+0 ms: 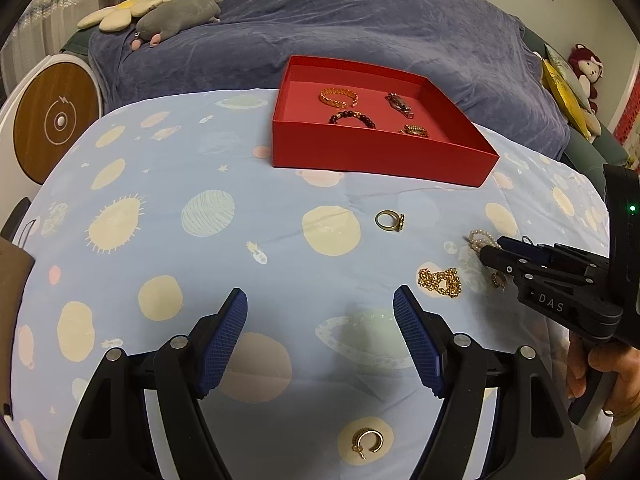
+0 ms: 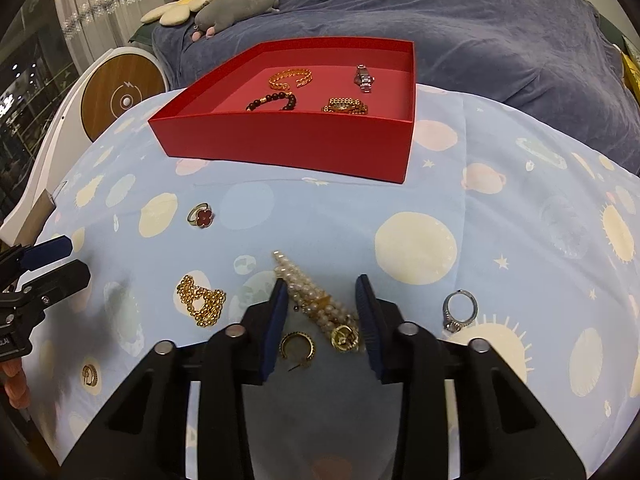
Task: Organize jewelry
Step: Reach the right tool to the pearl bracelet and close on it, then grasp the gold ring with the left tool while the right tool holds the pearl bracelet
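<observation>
A red box (image 1: 380,156) (image 2: 288,144) on the blue space-print cloth holds several bracelets and a watch (image 2: 363,78). My right gripper (image 2: 322,286) is open, its fingers either side of a pearl bracelet (image 2: 316,300) with a gold clasp, low over the cloth. A gold hoop earring (image 2: 297,346) lies by its left finger. A gold bead chain (image 2: 202,300) (image 1: 440,282), a red-flower ring (image 2: 201,216) (image 1: 390,221) and a silver ring (image 2: 460,310) lie loose. My left gripper (image 1: 320,300) is open and empty above the cloth; another gold hoop (image 1: 367,442) lies under it.
A blue-grey blanket (image 1: 360,20) covers the bed behind the cloth. Plush toys (image 1: 176,16) lie at the back left. A round wooden-faced device (image 1: 52,120) stands at the left. A small gold earring (image 2: 89,374) lies near the left gripper.
</observation>
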